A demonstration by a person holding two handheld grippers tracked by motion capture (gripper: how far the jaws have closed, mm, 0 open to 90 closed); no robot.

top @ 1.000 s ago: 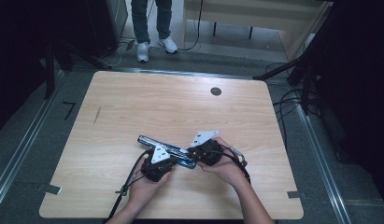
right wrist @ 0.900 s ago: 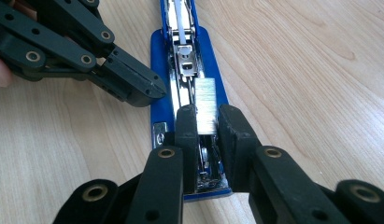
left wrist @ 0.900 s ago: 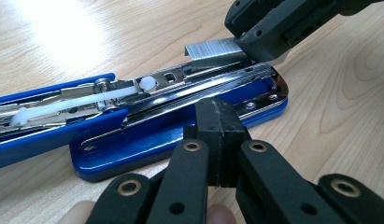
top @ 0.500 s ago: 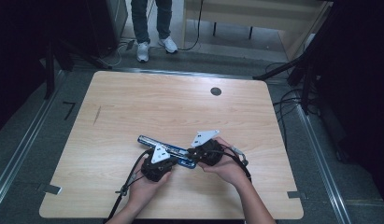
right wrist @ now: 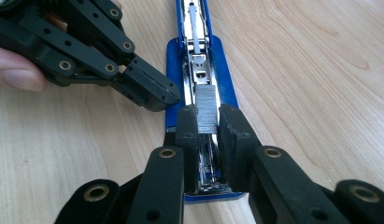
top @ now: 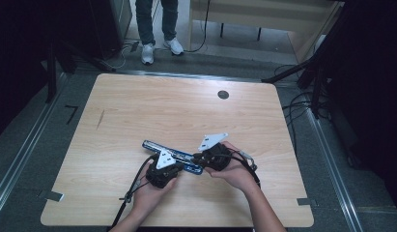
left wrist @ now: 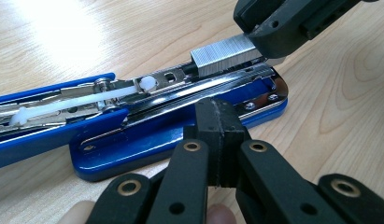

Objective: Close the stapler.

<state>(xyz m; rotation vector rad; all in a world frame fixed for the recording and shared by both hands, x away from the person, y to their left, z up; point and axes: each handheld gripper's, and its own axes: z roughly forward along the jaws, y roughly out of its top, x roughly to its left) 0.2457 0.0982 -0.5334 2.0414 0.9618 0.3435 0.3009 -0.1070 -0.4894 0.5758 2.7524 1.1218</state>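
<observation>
The blue stapler is lying open near the table's front edge; no writing is legible. The right gripper is pinching the staple strip over the stapler's channel, barely shifted from a second ago. The left gripper, jaws pressed together, is pressing the stapler's base

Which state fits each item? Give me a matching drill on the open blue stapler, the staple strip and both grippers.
Items:
1. blue metal stapler
2. silver staple strip
3. left gripper
4. right gripper

States:
A. shut, tips against the stapler base
B. opened out flat on the wooden table
C. clamped between two black jaws
D. shut on the strip over the magazine

Pairs: 1-B, 2-C, 3-A, 4-D
</observation>
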